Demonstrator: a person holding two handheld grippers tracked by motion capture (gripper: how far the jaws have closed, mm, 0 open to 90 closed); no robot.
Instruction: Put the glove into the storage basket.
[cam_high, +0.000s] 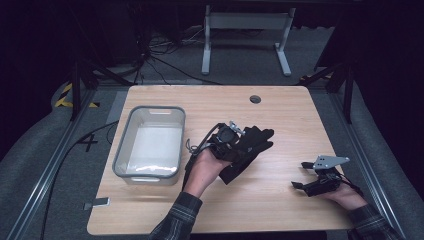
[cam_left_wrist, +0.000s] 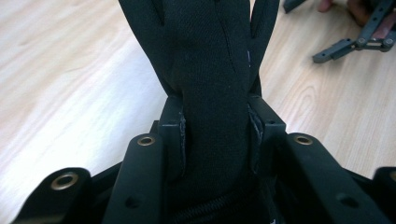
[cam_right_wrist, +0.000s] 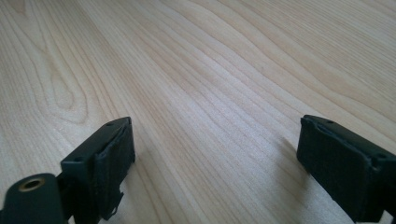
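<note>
A black fabric glove (cam_high: 252, 145) hangs above the middle of the wooden table (cam_high: 280, 115), gripped by my left gripper (cam_high: 235, 145). In the left gripper view the glove (cam_left_wrist: 210, 60) runs up between the two pads (cam_left_wrist: 180, 140), which press on its sides; its finger parts spread out beyond them. My right gripper (cam_high: 300, 175) rests low at the table's right front, held by a hand. In the right gripper view its jaws stand wide apart over bare wood, and the gripper (cam_right_wrist: 215, 154) holds nothing.
A grey plastic bin (cam_high: 150, 142) stands on the left part of the table and looks empty. A round cable hole (cam_high: 255, 99) sits near the far edge. A small grey object (cam_high: 97, 203) lies at the front left corner. Bare wood lies between the two grippers.
</note>
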